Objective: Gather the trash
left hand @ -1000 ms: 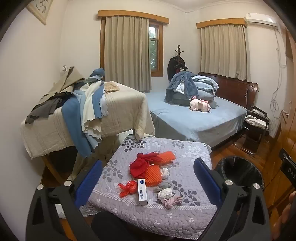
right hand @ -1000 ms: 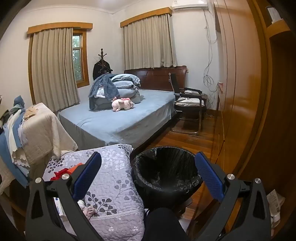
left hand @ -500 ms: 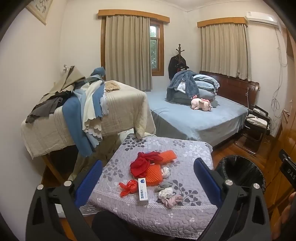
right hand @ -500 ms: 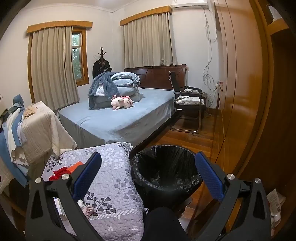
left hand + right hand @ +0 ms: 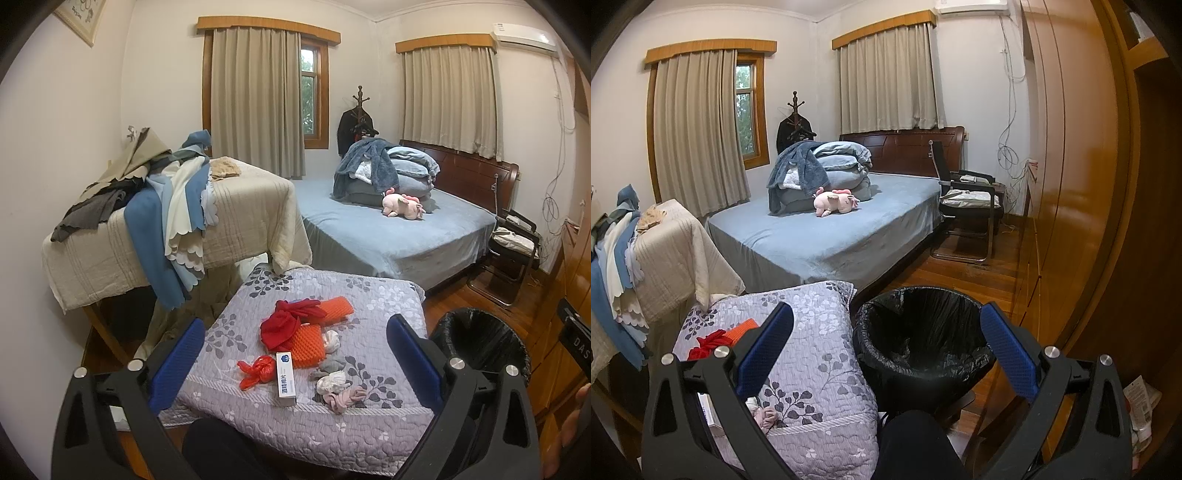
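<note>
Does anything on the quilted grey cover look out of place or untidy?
Yes. A loose litter lies on the grey cover: a red plastic scrap, a white box, crumpled tissues and orange foam pieces. None is in the black-lined bin beside it.

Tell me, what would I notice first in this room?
Probably the bright red and orange trash heaped on the flowery grey quilt, right between the left hand-held gripper's open fingers. Next, the black-lined bin beside it, and the pink plush toy on the blue bed.

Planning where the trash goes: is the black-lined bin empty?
Looks empty: the bin shows only crumpled black liner inside; its very bottom is too dark to tell.
</note>
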The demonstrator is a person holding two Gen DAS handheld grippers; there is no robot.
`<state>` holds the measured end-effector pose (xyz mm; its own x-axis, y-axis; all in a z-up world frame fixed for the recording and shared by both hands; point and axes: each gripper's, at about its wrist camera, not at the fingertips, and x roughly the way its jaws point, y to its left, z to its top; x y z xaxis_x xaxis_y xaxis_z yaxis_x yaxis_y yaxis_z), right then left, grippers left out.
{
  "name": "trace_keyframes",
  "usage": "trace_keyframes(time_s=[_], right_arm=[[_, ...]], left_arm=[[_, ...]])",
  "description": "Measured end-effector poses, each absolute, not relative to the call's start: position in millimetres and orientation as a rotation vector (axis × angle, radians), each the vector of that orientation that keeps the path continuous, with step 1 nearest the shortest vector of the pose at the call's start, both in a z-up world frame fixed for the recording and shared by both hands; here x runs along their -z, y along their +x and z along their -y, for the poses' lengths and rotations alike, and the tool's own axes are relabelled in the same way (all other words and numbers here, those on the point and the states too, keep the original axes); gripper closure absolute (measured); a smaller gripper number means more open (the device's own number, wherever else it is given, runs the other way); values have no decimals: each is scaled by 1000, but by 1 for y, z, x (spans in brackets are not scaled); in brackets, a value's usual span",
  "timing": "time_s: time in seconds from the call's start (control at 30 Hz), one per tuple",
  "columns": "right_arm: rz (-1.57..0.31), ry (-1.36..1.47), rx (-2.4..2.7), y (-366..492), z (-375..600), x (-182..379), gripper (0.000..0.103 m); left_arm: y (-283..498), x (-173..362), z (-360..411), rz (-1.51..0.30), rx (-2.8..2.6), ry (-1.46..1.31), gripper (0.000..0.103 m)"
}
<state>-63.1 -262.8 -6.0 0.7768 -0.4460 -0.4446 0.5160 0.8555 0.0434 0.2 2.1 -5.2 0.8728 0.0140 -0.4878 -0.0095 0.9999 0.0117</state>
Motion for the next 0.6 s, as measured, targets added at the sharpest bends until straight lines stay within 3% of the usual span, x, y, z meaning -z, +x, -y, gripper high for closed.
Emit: trace_keyframes(time_s=[0.6], right_arm=[[-441, 165, 524, -62, 261, 8, 5]], left_arm=[[2, 5, -3, -514, -10, 6, 6]])
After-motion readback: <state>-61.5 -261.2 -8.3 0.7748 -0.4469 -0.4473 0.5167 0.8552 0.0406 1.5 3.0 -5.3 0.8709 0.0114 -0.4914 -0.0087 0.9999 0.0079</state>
